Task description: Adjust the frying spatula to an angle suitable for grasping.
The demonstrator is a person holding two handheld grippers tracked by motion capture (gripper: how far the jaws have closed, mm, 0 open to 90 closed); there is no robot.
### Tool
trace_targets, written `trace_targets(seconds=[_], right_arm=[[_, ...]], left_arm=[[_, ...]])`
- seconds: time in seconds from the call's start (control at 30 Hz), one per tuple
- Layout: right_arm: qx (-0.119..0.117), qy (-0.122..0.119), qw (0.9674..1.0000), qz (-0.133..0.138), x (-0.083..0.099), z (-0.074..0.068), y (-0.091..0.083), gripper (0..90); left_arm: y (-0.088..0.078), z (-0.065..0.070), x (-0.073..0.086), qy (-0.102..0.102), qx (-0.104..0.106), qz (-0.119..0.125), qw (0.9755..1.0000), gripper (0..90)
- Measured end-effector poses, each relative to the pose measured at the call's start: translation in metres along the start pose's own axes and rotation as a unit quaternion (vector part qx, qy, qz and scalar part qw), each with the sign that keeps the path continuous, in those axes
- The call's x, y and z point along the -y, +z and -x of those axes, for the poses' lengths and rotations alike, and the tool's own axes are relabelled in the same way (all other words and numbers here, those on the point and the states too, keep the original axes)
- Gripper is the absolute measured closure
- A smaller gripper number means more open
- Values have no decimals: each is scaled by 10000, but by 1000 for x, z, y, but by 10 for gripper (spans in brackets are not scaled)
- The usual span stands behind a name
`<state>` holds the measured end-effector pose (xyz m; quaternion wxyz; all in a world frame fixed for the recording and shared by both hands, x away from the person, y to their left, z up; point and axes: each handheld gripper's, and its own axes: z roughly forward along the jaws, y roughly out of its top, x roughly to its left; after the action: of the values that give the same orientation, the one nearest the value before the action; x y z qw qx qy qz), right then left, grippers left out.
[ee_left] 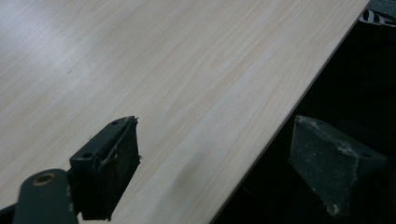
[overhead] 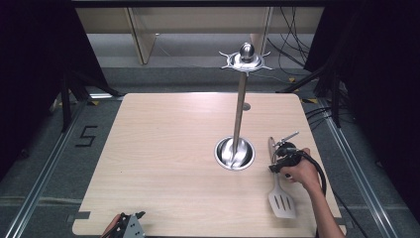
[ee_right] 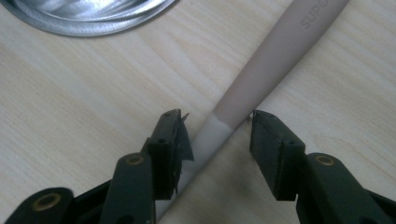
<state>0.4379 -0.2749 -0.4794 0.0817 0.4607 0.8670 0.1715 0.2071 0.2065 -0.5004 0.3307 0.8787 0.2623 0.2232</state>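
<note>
Right tongs (ee_right: 217, 135) are down on the pale wooden tabletop (overhead: 163, 148) at about 4 o'clock from the tall steel utensil stand with round base and hooked top ring (overhead: 236, 148). They straddle the slotted metal spatula with a beige-grey handle (overhead: 278, 191). In the right gripper view the jaws stand partly open on either side of the handle (ee_right: 261, 70). One pad looks to be just touching, the other is close; I can't call it a firm grip yet. Nothing is lifted.

The spatula lies flat, blade toward 6 o'clock near the front edge, handle tip toward 12, just right of the stand's base.

Left tongs (overhead: 130, 224) sit at 7 o'clock by the front edge of the tabletop, jaws wide apart, nothing between them.

Progress, as I judge it: early. The reach is done and the pinch is not complete. Left to do: close, lift, and likely hang the spatula on the stand's top ring, which carries nothing now.
</note>
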Motion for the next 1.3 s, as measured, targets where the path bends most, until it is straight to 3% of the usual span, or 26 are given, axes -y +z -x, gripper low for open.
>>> trace_targets(seconds=[0.1, 0.17, 0.2, 0.23, 0.27, 0.3, 0.33, 0.37, 0.53, 0.57, 0.67, 0.77, 0.83, 0.87, 0.93, 1.17, 1.3], right_arm=[[-38, -40, 9999, -108, -2, 3, 0, 590], [-121, 98, 9995, -263, -4, 6, -2, 612], [-186, 119, 9995, -233, -4, 8, -1, 624], [-205, 217, 9989, -370, -6, 12, -2, 640], [-205, 217, 9989, -370, -6, 12, -2, 640], [-273, 376, 9977, -494, -9, 11, -3, 653], [-154, 303, 9982, -492, -9, 14, -1, 659], [-213, 401, 9973, -581, -11, 13, -3, 667], [-260, 318, 9973, -611, -13, 14, -3, 727], [-170, 276, 9969, -723, -14, 14, -4, 745], [-98, 312, 9964, -780, -15, 13, -4, 749], [-64, 278, 9961, -831, -16, 12, -4, 749], [-41, 278, 9960, -844, -17, 12, -3, 749], [-50, 282, 9960, -852, -17, 12, -3, 748], [-71, 327, 9957, -861, -17, 11, -2, 745], [86, 157, 9945, -1030, -24, 4, 2, 745], [112, 151, 9935, -1120, -27, 4, 3, 749]], left_arm=[[0, 0, 0, 47, -68, -42, 10000, 150], [0, 0, 0, -14, -21, 8, 10000, 150], [0, -1, 0, 26, -33, -51, 10000, 150], [0, -1, 0, 47, -43, -66, 10000, 150], [0, 1, 1, -93, 7, -131, 9999, 150], [1, 1, 1, -79, -55, -140, 9999, 150], [1, 1, 1, -79, -55, -140, 9999, 150], [1, 1, 1, -85, -54, -141, 9998, 150], [1, 0, 1, -84, -57, -137, 9999, 150], [1, 0, 1, -90, -61, -139, 9998, 150], [1, -1, 1, 32, -71, -92, 9999, 150], [1, 1, 1, -114, 6, -114, 9999, 150], [2, 1, 1, -79, -43, -139, 9999, 150], [1, -1, 0, 76, -21, -104, 9999, 150], [1, -1, 0, 59, -17, -86, 9999, 150], [2, 0, 1, 23, -71, -69, 9999, 150], [1, 0, 0, 56, 24, -87, 9999, 150]])
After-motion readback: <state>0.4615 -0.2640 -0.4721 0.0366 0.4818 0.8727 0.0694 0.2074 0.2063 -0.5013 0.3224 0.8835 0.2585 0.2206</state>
